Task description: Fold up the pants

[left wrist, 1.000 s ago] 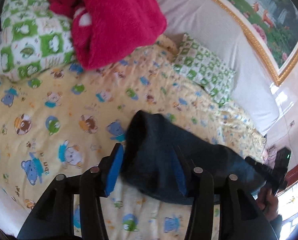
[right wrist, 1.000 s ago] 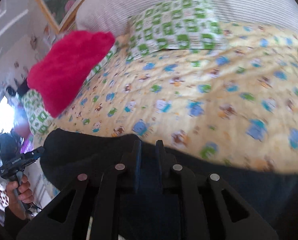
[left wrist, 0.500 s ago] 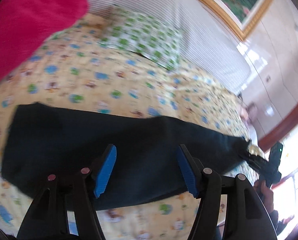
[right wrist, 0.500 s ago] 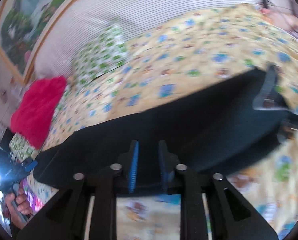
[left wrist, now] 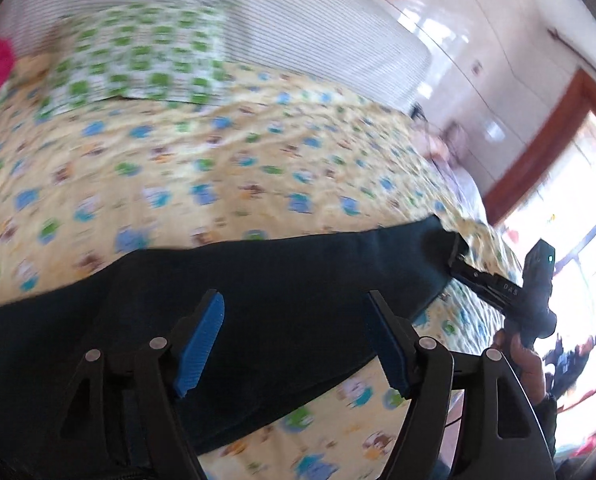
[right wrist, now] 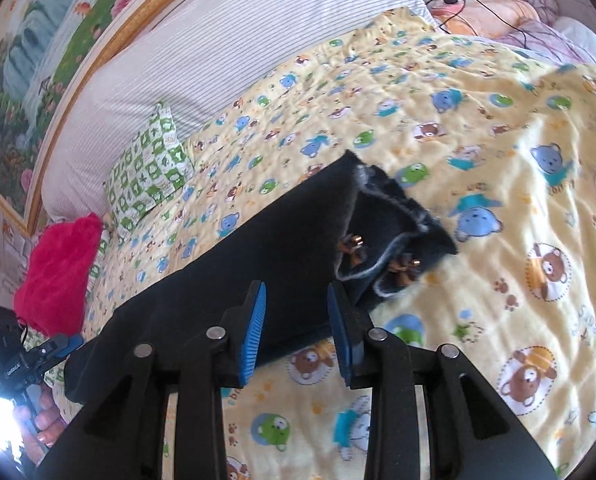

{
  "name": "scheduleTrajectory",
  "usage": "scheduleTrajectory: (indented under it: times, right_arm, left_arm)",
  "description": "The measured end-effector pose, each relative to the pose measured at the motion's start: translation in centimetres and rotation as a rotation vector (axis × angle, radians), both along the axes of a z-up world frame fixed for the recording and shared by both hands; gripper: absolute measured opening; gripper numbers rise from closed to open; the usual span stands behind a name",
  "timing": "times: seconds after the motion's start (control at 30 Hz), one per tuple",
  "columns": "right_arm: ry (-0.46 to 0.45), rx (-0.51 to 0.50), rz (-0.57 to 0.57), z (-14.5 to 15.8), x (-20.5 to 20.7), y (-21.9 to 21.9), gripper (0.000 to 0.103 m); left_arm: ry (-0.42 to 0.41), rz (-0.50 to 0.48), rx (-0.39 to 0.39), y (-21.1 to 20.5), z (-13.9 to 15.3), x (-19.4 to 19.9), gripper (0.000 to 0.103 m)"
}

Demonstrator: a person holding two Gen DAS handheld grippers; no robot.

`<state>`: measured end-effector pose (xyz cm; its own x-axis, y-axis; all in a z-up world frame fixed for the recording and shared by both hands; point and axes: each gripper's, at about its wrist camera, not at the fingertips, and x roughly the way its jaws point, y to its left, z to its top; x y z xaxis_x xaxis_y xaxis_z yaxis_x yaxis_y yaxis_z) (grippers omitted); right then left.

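Lying flat across the yellow cartoon-bear bedsheet [right wrist: 497,92], the dark pants [right wrist: 258,264] stretch as one long folded strip. Left gripper [left wrist: 294,340] at 6 o'clock of its view: jaws wide and opening, blue pads [left wrist: 200,344] clear of the cloth, nothing pinched, pants just beyond the tips. Right gripper [right wrist: 296,328] also at 6 o'clock: jaws partly spread, pads not pressing, strip's edge lying behind the gap. Pants end with its small metal fittings at 1 o'clock of the right view. Farther off, green checkered pillow [right wrist: 150,176] at 10 o'clock, red fluffy blanket [right wrist: 58,272] at 9 o'clock, striped headboard cushion [right wrist: 218,40], framed painting [right wrist: 38,60] farthest back.
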<state>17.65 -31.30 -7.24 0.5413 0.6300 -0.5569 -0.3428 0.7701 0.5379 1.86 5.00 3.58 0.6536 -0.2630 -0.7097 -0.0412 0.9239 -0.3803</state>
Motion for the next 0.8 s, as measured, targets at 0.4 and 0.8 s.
scheduleTrajectory:
  times: [0.4,0.8]
  right_arm:
    - [0.024,0.007,-0.088,-0.6,0.9,-3.5,0.037]
    - [0.076,0.066,-0.112,-1.4,1.5,-4.5,0.048]
  left_arm:
    - [0.037,-0.246,0.086,-8.6,0.7,10.0,0.076]
    - [0.142,-0.424,0.162,-15.4,-2.0,18.8,0.076]
